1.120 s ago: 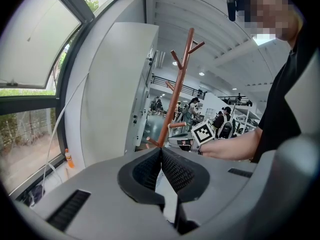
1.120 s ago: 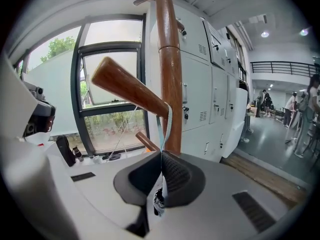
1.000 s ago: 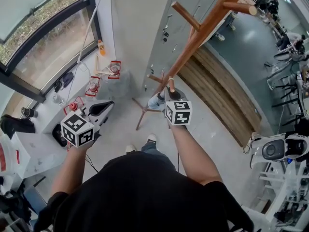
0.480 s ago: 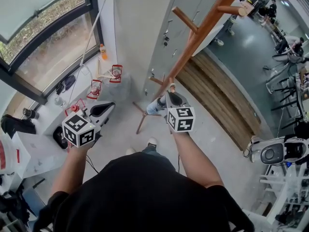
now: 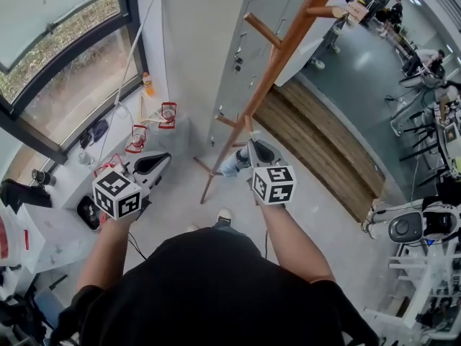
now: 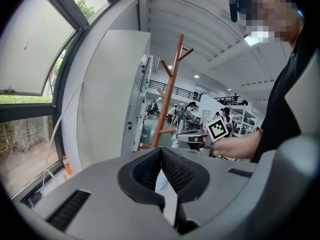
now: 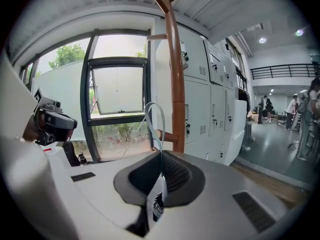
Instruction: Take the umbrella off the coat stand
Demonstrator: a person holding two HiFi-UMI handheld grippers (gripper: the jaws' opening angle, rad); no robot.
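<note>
Pressed together, the jaws of my right gripper [image 7: 160, 170] pinch the thin strap loop [image 7: 154, 118] of the umbrella [image 5: 232, 164]. The strap stands up from my pads at the centre of the right gripper view. The folded pale umbrella hangs under that gripper, just below the middle of the head view.

Against a second ago, the right gripper shows slightly larger in the head view and sits a little further toward the lower right, off the slanting pole of the coat stand [image 5: 277, 56]. The umbrella has come along with it. I read that as the lift that slides the loop up and off its hook.

The short peg [image 7: 167, 136] still pokes out right beside the loop's lower strand. I cannot tell whether its tip is inside the loop or behind it, so I judge the umbrella nearly free, not surely free.

At the lower left of the head view my left gripper [image 5: 148, 168] has hardly shifted. Its jaws are together on nothing, well apart from the stand.
</note>
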